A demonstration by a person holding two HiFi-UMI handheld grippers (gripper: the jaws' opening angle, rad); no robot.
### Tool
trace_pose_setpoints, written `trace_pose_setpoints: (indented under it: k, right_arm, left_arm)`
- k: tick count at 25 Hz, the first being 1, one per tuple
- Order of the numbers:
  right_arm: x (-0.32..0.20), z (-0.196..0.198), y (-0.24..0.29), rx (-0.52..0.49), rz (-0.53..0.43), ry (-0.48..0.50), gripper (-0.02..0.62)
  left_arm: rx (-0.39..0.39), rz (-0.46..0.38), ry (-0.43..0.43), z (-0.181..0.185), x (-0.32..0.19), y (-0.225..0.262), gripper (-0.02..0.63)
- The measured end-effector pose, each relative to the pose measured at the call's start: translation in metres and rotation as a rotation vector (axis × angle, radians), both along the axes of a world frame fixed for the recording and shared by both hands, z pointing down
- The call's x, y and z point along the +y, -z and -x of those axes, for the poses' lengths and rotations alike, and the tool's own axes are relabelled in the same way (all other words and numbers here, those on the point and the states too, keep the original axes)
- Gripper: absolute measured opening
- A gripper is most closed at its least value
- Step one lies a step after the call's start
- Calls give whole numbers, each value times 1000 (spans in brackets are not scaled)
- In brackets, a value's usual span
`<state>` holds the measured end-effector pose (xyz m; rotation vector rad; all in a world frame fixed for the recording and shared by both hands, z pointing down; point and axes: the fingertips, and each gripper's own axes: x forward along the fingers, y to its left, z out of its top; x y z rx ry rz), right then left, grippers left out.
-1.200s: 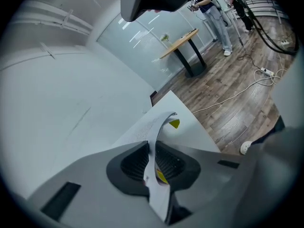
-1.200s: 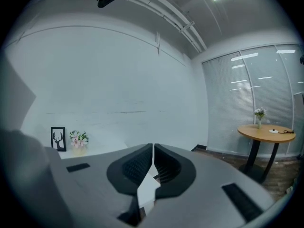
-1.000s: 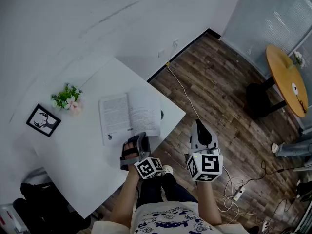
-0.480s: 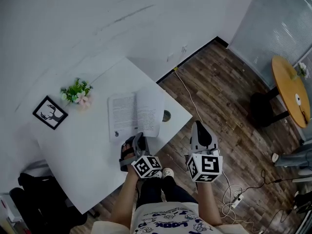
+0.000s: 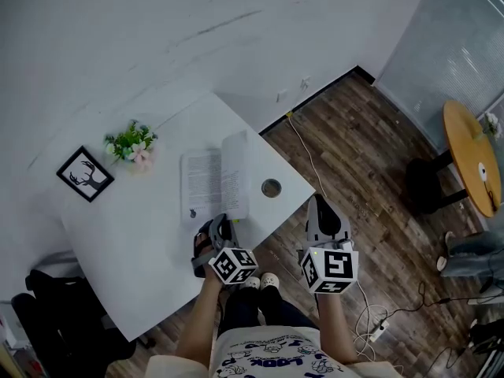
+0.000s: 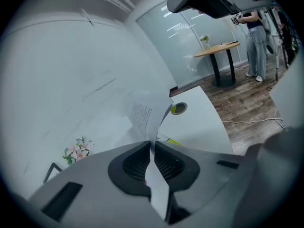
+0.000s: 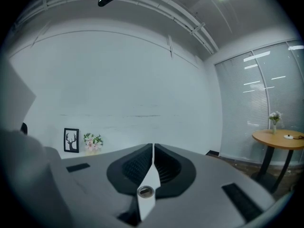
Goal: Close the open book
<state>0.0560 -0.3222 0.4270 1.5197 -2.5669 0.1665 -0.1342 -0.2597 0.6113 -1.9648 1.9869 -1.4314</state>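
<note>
Even dim indoor light, ceiling lamp glare, fisheye-bent edges with dark corners

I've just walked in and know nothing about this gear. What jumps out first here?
Most striking is the open book on the white table, one page standing up, pinched in the left gripper. The right gripper hangs shut and empty over the wooden floor beside the table. Small flowers and a framed deer picture sit toward the table's far left corner.

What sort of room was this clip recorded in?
Probably an office or meeting area: a frosted glass partition, a round wooden table, wood-plank flooring and a white desk with a book.
</note>
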Motion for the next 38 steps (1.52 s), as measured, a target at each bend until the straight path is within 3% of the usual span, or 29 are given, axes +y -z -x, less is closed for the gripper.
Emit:
trace_pose_setpoints:
  k: [18,32,38]
  right_arm:
    - [-8,13,-6,14,13,33,34]
    - [-13,8,-8,14,21,17,34]
    - [-14,3,-9,10,28,3,34]
  left_arm:
    - [99,62,123,25,6,-30,43]
    - [331,73,316,43,11,-44,64]
    - [383,88,363,49,12,-48,94]
